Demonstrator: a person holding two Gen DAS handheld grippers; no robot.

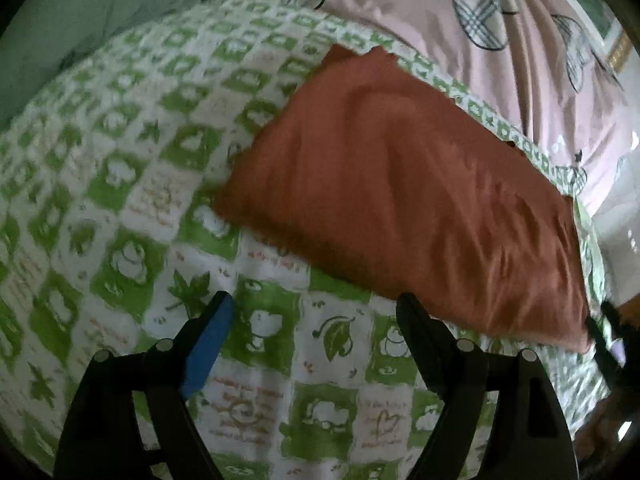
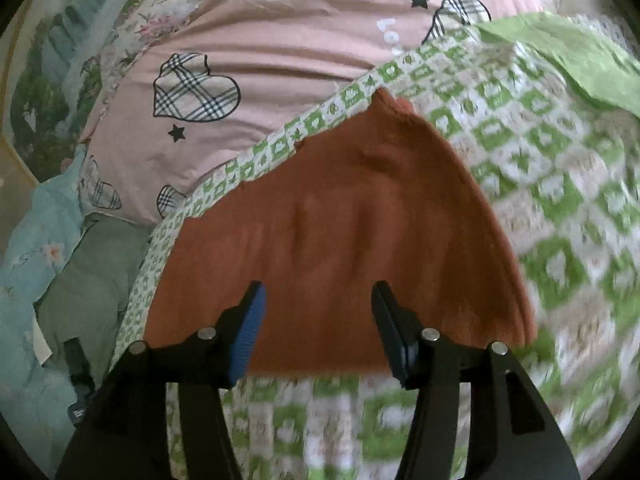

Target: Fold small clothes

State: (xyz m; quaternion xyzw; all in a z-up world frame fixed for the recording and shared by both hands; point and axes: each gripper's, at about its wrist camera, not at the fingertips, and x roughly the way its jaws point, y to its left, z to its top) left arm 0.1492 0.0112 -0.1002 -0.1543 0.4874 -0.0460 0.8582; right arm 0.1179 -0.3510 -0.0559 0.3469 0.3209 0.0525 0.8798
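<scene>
Garment: a rust-orange knitted cloth (image 1: 404,200), folded flat, lies on the green-and-white checked blanket (image 1: 132,184), close to the blanket's far edge.
Blanket: it is spread over a pink sheet printed with plaid hearts and black stars (image 2: 280,40), which shows beyond that edge.
Left gripper (image 1: 316,312): jaws spread wide, nothing between them, above the blanket just beside the cloth's near edge.
Right gripper (image 2: 318,300): jaws parted over the cloth's near part, pads not pressing it.
</scene>
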